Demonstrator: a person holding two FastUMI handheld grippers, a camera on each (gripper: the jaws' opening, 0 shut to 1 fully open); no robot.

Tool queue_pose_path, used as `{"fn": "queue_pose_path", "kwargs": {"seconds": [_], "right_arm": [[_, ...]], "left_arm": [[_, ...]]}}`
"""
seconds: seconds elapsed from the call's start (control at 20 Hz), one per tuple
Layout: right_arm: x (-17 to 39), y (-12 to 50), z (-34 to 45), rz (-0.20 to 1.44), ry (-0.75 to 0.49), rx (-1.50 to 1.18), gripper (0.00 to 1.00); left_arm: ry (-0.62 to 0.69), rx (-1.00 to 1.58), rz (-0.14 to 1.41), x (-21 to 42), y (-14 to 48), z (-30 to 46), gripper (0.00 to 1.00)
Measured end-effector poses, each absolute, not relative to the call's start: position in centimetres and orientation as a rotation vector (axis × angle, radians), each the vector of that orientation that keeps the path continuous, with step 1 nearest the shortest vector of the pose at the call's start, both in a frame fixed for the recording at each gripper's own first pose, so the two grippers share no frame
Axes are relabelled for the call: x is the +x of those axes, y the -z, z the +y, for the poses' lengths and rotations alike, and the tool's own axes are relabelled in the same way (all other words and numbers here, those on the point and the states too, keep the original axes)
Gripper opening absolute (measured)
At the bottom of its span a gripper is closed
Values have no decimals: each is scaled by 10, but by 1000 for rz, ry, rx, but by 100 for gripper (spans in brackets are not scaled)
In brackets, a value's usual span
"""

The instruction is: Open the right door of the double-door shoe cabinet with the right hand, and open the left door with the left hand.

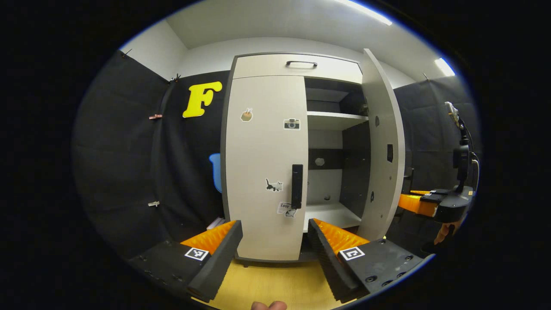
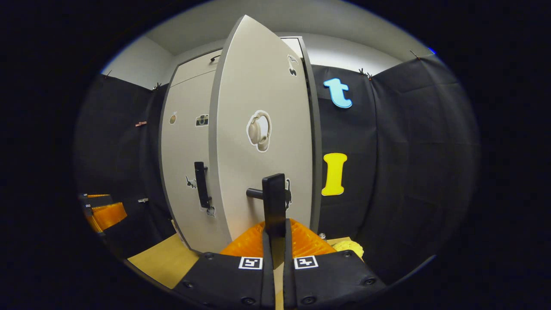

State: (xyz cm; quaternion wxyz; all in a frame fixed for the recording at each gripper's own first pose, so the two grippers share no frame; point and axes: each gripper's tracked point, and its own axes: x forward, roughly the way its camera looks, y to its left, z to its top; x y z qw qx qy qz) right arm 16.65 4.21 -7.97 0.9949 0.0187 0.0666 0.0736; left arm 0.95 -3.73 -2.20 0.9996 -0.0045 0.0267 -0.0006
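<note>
Place: staged recording booth, not a real home
Proof: black cloth walls (image 2: 409,142) pinned w/ clips (image 1: 155,116), lone shoe cabinet (image 1: 267,172)

The left gripper view faces the shoe cabinet (image 1: 275,163) squarely from a little way back. The right gripper view sits close against the cabinet's open right door (image 2: 262,142), looking along it. Both share the closed left door (image 1: 264,168).

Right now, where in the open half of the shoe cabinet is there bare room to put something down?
The bottom shelf lies bare between the closed left door and the open right door. The upper shelf looks bare too. The right gripper crowds the right door's handle.
</note>
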Motion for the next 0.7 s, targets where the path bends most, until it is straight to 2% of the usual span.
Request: {"fn": "queue_pose_path", "kwargs": {"seconds": [0.25,0.55,0.6,0.7], "right_arm": [[169,79,26,126,-83,26,11],[176,80,-4,114,10,12,10],[176,79,-5,110,-5,33,5],[174,80,-2,127,-33,64,5]], "left_arm": [[35,3,52,15,21,-53,92],[68,3,53,22,18,-66,95],[72,4,48,22,16,-68,95],[81,7,43,25,14,-73,94]]}}
